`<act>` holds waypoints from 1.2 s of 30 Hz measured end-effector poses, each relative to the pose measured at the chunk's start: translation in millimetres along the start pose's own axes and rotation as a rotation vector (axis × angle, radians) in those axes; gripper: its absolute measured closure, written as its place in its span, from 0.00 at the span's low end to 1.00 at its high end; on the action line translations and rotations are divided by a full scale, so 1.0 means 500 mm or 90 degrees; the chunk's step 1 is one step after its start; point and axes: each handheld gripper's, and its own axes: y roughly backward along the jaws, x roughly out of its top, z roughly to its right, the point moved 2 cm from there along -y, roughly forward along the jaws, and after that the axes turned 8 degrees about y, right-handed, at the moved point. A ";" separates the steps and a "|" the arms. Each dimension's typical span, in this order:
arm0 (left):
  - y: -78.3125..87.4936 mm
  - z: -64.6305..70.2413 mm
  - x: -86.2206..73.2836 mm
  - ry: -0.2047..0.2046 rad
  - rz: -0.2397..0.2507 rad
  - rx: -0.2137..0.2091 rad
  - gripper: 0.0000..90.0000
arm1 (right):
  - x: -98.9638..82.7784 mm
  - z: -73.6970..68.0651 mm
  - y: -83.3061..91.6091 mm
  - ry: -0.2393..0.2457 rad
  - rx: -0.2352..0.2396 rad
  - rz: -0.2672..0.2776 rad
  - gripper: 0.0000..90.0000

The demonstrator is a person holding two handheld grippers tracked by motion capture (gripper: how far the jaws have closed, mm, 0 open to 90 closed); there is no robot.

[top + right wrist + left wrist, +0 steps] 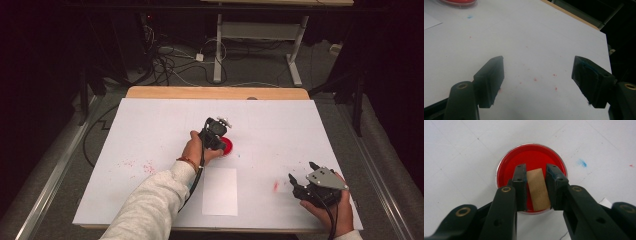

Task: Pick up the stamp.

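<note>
In the high view, the left gripper (216, 134) and the hand holding it cover most of the red dish (227, 145), and the brown strip cannot be seen there. In the left gripper view, the fingers (520, 187) hide the near rim of the dish and both long edges of the brown strip (538, 190). In the right gripper view, the picture's top edge cuts the dish off (459, 3). A red smear (275, 186) on the worktop (150, 125) near the right gripper (303, 181) is blurred.

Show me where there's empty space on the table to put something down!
Bare room: the far strip between the red dish and the wooden table edge, and the left side beyond the red speckles. Crowded: the middle, where the left claw grips a brown piece over the dish, and the near right corner by the open right claw.
</note>
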 end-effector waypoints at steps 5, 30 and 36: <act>-0.004 0.007 0.002 -0.037 -0.007 0.008 0.82 | 0.002 -0.001 0.001 0.004 0.002 0.002 0.31; 0.000 0.002 0.001 -0.077 -0.030 0.001 0.82 | 0.000 -0.001 -0.001 0.005 0.007 -0.013 0.32; 0.000 -0.001 0.004 -0.096 -0.043 -0.002 0.82 | 0.000 -0.002 -0.001 0.008 0.013 -0.017 0.32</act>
